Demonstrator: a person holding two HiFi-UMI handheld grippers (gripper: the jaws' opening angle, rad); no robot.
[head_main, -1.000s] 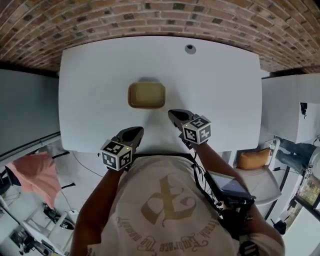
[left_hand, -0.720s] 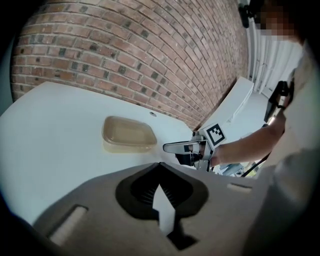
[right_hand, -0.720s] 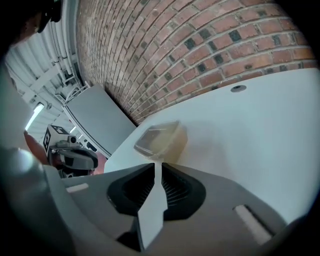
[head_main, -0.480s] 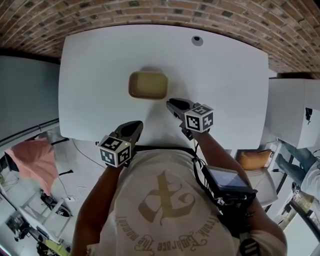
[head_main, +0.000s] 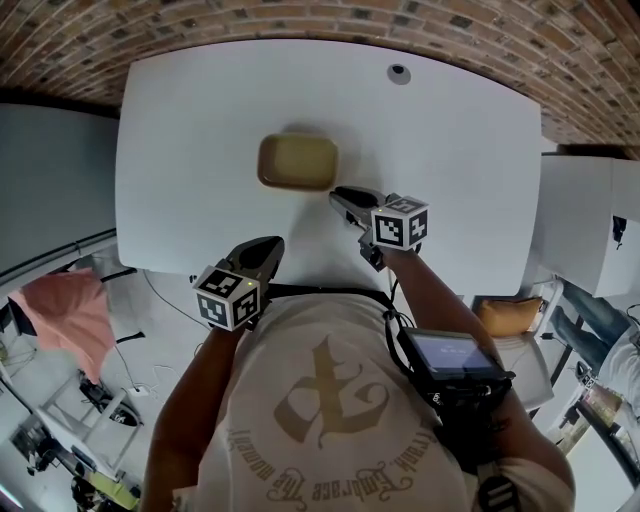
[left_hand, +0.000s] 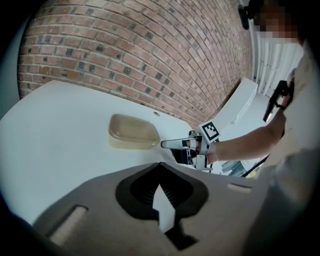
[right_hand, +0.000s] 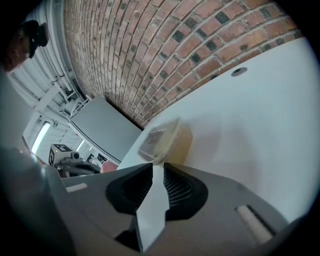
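Status: tub (head_main: 297, 162) sits untouched mid-bench (head_main: 180, 130). We hold right hand-held gripper (head_main: 340, 197) closed and empty, near its 5 o'clock; left hand-held gripper (head_main: 266, 248) closed, empty, 7 o'clock. No grasp yet.

Translucent amber plastic food container (head_main: 297, 162) with a slight gloss, smooth matt white surface (head_main: 190, 110), rough red-brown brick wall (head_main: 300, 15), matt grey plastic left hand-held gripper (head_main: 264, 246) and right hand-held gripper (head_main: 341, 196), ribbed black pads (right_hand: 176, 188), soft pink cloth (head_main: 65, 320).
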